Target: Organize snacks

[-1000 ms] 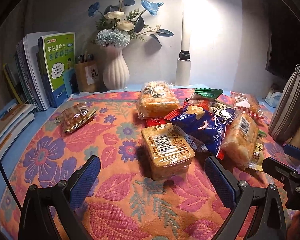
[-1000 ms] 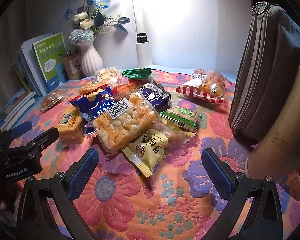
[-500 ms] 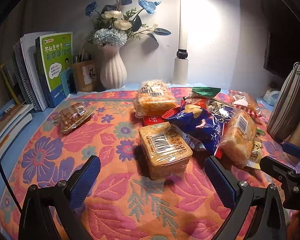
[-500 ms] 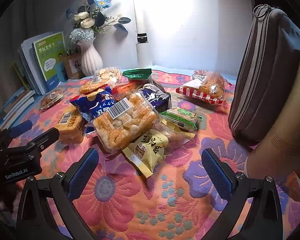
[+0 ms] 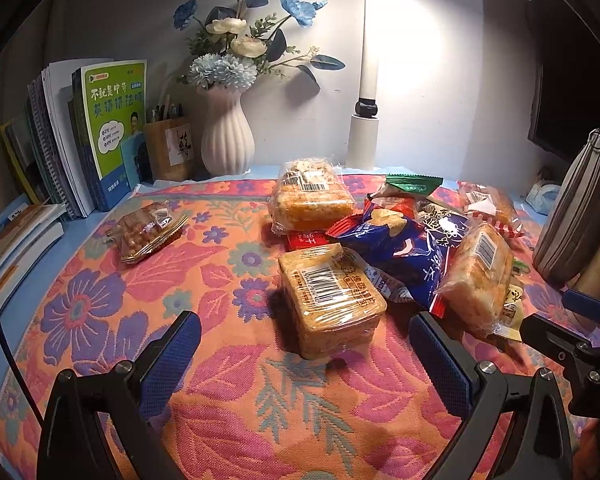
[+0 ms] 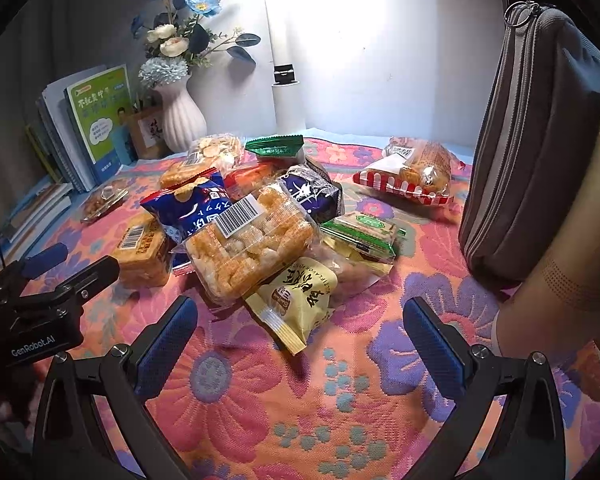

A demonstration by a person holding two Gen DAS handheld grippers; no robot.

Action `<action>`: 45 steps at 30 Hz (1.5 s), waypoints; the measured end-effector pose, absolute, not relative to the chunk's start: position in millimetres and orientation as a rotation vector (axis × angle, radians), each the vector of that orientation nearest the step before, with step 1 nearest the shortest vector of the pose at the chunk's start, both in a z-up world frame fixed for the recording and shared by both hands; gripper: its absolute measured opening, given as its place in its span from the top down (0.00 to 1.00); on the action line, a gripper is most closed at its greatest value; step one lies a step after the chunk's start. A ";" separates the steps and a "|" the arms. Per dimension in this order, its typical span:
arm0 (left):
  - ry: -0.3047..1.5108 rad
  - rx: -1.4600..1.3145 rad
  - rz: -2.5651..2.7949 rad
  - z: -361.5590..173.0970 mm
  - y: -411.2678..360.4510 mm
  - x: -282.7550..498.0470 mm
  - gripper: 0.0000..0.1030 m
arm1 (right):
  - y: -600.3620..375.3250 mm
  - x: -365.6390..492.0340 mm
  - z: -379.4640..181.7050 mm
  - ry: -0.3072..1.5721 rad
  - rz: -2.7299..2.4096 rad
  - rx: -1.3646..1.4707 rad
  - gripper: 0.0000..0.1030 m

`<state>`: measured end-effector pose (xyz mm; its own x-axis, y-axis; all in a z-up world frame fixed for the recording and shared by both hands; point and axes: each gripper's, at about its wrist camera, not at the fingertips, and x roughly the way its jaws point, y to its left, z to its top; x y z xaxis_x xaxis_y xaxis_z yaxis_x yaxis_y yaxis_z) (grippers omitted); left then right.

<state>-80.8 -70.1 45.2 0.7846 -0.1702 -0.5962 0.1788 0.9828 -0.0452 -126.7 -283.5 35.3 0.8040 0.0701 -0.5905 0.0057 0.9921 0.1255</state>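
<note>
The left gripper point(image 5: 306, 354) is wide open. Its two blue fingers point(image 5: 172, 354) stick out far apart, low over the cloth, and nothing is between them. The right gripper point(image 6: 300, 344) is wide open too, and its blue fingers point(image 6: 430, 342) hold nothing. The two grippers sit side by side, close together. Each one shows up at the edge of the other's view. A bare arm point(image 6: 560, 292) shows at the right edge of the right wrist view.

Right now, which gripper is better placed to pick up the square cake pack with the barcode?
Left gripper: open, the cake pack lies centred just ahead. The right gripper faces the yellow packet.
</note>
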 end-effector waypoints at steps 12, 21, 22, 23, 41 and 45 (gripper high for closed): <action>0.668 -0.051 -0.215 44.1 -59.7 -74.9 0.00 | -292.6 -124.9 33.9 0.649 0.045 0.180 0.00; 0.676 -0.045 -0.216 43.2 -61.2 -74.5 0.00 | -294.6 -124.0 32.9 0.652 0.048 0.191 0.00; 0.678 -0.043 -0.215 43.0 -61.4 -74.3 0.00 | -293.9 -123.6 33.0 0.652 0.047 0.192 0.00; 0.678 -0.043 -0.215 43.2 -61.6 -74.3 0.00 | -294.2 -123.6 32.9 0.652 0.046 0.193 0.00; 0.837 -0.105 -0.318 41.7 -73.3 -48.2 0.00 | -297.6 -111.1 41.0 0.732 0.108 0.477 0.04; 0.883 -0.089 -0.293 33.0 -79.9 -35.0 0.08 | -282.4 -94.4 43.7 0.771 0.089 0.469 0.16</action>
<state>-35.0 -79.9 33.0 0.5981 -0.2888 -0.7475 0.2154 0.9564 -0.1972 -94.4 -282.4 43.7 0.7189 0.2458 -0.6502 0.0914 0.8938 0.4390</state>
